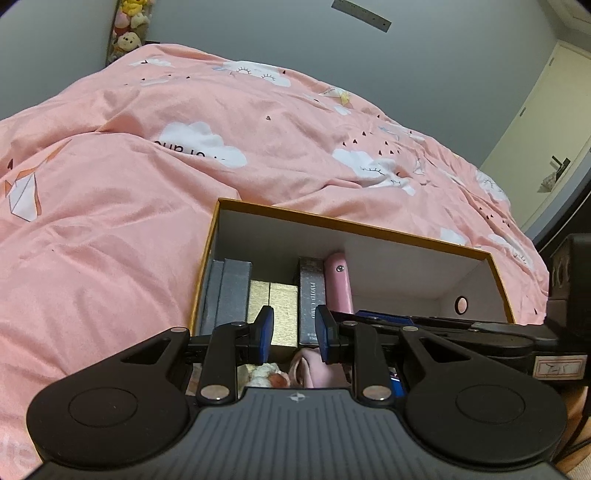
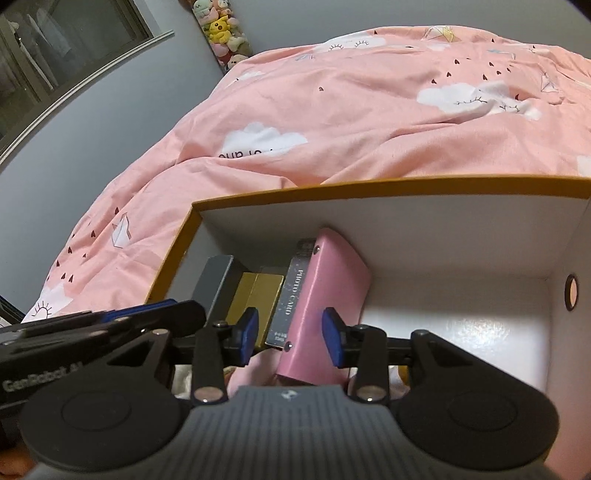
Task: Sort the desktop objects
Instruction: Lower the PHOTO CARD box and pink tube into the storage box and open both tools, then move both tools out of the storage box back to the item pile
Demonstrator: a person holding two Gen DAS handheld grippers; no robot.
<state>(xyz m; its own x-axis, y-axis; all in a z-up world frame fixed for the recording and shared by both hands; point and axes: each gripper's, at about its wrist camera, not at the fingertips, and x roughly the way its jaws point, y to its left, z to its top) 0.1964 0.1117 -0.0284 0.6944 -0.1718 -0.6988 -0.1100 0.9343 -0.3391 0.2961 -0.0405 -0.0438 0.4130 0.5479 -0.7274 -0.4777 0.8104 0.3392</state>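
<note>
An open cardboard box (image 1: pixel 354 229) with an orange rim and white inside sits on a pink bed. Inside stand grey boxes (image 1: pixel 231 295), gold boxes (image 1: pixel 275 314), a dark "PHOTO CARD" box (image 1: pixel 311 299) and a pink case (image 1: pixel 338 284). My left gripper (image 1: pixel 294 334) is open and empty over the box's near edge, above the gold and dark boxes. In the right wrist view my right gripper (image 2: pixel 291 334) is open, its blue fingers on either side of the pink case (image 2: pixel 321 299) and the photo card box (image 2: pixel 291 295). The box rim (image 2: pixel 369 190) curves behind.
A pink duvet (image 1: pixel 147 166) with cloud prints surrounds the box. A fluffy pink-and-white object (image 1: pixel 280 374) lies under the left gripper. The box's right part (image 2: pixel 461 332) has a bare white floor and a round hole (image 2: pixel 571 291) in its side wall. Plush toys (image 2: pixel 221 29) hang on the wall.
</note>
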